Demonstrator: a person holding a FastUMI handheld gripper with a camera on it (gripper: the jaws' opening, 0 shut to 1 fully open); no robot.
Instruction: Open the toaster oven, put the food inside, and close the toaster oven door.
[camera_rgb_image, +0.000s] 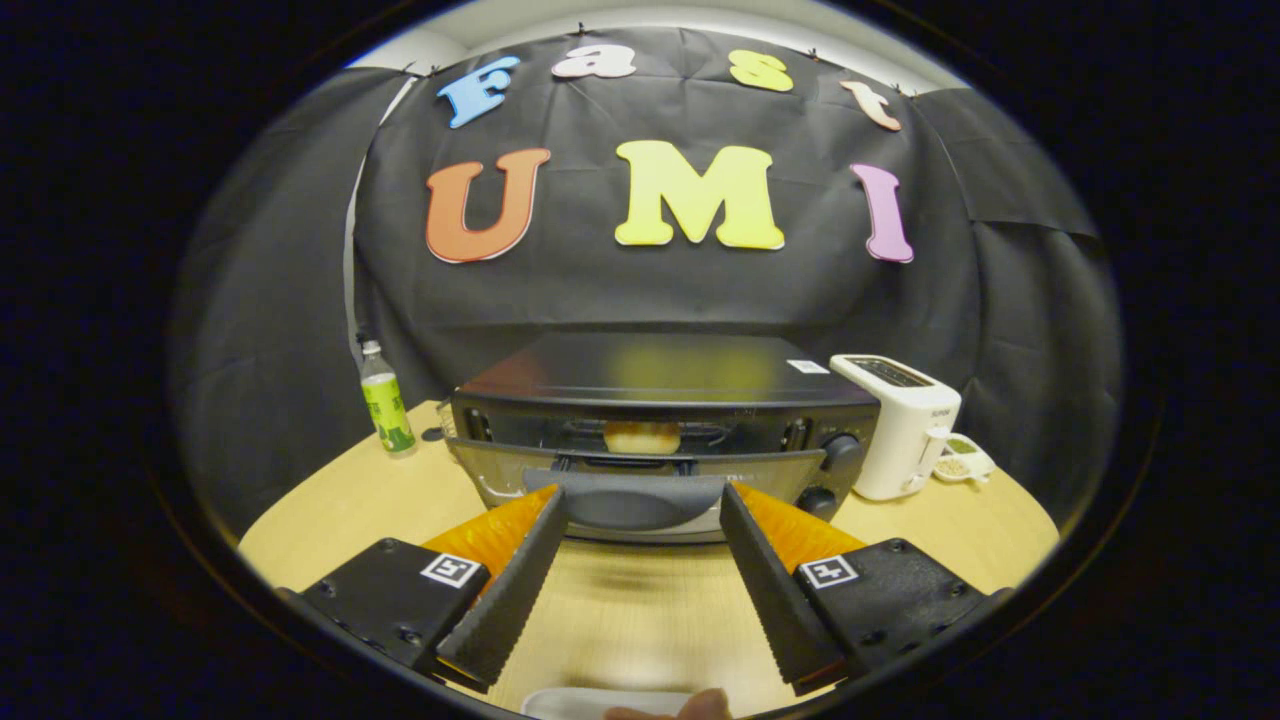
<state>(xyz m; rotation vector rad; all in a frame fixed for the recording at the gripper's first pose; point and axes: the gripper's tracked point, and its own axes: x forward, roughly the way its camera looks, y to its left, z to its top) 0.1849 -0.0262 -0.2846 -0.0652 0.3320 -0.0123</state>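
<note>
We hold the hand-held gripper (640, 510) wide open, its 2 fingers empty, straddling the half-lowered door's handle (632, 497). The toaster oven (660, 400) sits straight ahead on the surface (330, 500), handle crosswise to us (bread (641, 437) already inside).

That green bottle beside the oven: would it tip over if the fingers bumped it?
Probably yes. The bottle is tall and narrow on a small base, so a push near its cap would likely topple it. It looks like thin plastic, so it is probably light and might slide or roll on the smooth table. The open fingers are at the oven door.
</note>
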